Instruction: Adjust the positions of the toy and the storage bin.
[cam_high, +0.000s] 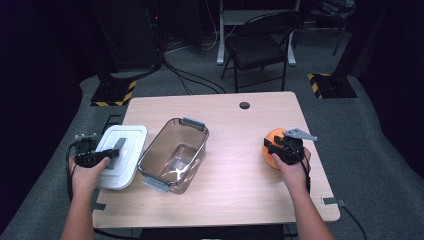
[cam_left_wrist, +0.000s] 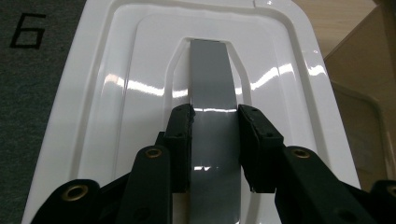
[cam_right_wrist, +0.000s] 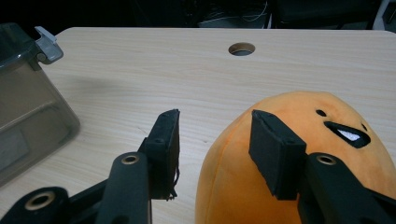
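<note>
Wooden table (cam_high: 235, 165), white lid's grey strip (cam_left_wrist: 212, 116) between left tool (cam_left_wrist: 215, 126) pads.

A black number 6 (cam_left_wrist: 28, 30) is on the grey floor (cam_left_wrist: 37, 84), just past the desk's edge. There are no other words or numbers to read.

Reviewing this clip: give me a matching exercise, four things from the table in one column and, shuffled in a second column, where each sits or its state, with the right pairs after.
Things:
1. white plastic lid with a grey handle strip
2. clear smoky plastic container
3. orange egg-shaped plush toy
4. round cable hole in the tabletop

Places or states:
A. empty, between lid and toy
B. at the table's far edge
C. its strip between the left gripper's jaws
D. at the table's right, by the right gripper

Pairs: 1-C, 2-A, 3-D, 4-B
</note>
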